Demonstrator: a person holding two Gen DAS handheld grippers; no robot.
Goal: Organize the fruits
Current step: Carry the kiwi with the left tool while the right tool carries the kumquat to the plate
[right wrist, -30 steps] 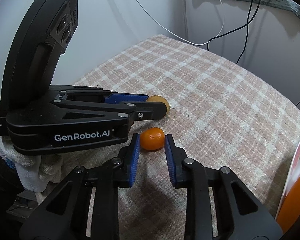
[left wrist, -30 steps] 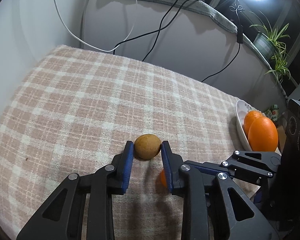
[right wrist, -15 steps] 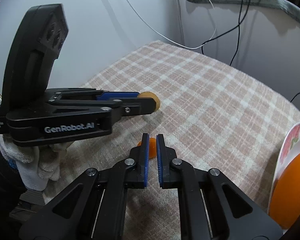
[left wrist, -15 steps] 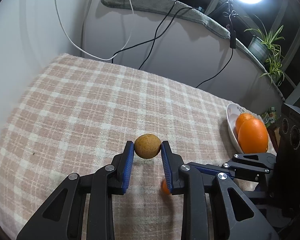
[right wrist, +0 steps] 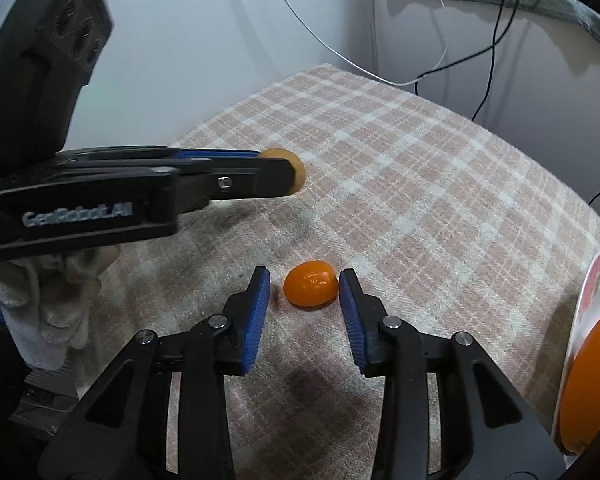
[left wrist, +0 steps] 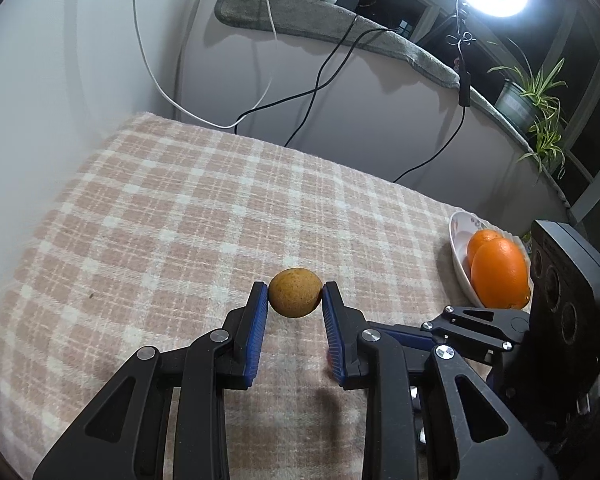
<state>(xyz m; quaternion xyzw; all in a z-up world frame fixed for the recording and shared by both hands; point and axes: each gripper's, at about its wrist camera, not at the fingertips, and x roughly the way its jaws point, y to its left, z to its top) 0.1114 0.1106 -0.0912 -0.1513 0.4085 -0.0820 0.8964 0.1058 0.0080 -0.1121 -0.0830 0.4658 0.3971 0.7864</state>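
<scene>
My left gripper is shut on a small round brown fruit and holds it above the plaid cloth. In the right wrist view the left gripper reaches in from the left, with the brown fruit at its tips. A small oval orange fruit lies on the cloth between the fingers of my right gripper. Its jaws are opening; a gap shows at the left pad, and the right pad sits close to the fruit.
A white patterned bowl with two large oranges stands at the cloth's right edge, and its rim shows in the right wrist view too. Cables hang down the wall behind. A gloved hand holds the left gripper.
The left gripper has risen with the brown fruit, off the cloth. The right jaws closed behind the small orange fruit, then spread again with the fruit between them.
</scene>
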